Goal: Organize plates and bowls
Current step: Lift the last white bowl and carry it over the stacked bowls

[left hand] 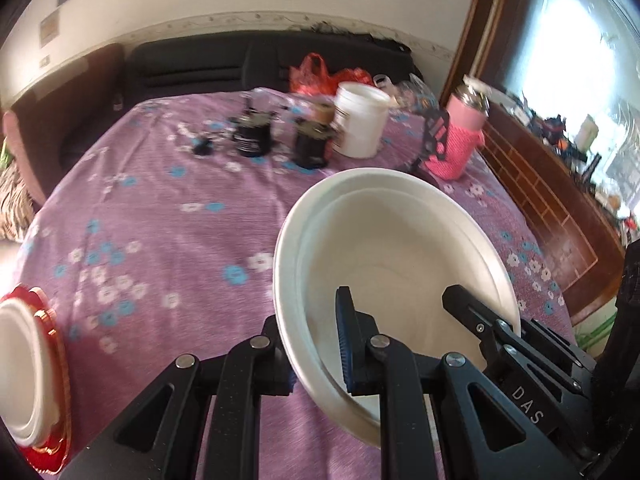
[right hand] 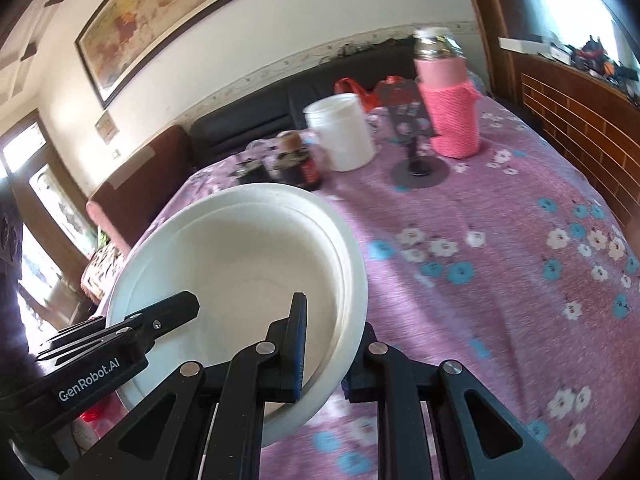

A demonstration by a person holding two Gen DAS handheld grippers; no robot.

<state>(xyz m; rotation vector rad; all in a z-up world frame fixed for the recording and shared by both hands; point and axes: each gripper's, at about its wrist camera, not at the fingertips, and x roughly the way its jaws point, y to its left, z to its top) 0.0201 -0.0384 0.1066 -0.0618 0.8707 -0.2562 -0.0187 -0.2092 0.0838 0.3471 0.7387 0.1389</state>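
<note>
A white bowl (left hand: 400,248), two nested by the look of its double rim, is held above the purple flowered tablecloth (left hand: 160,220). My left gripper (left hand: 316,352) is shut on its left rim, one finger inside, one outside. My right gripper (right hand: 324,356) is shut on the opposite rim of the same bowl (right hand: 240,248). Each gripper's finger shows inside the bowl in the other's view. At the far left, another stack of white bowls (left hand: 20,368) sits on a red plate (left hand: 52,452).
At the table's far side stand a white tub (left hand: 360,120), two dark jars (left hand: 252,136), a pink knitted bottle (left hand: 460,136), a black stand (right hand: 418,168) and a red bag (left hand: 316,76). A dark sofa lies behind, a wooden cabinet (left hand: 552,200) to the right.
</note>
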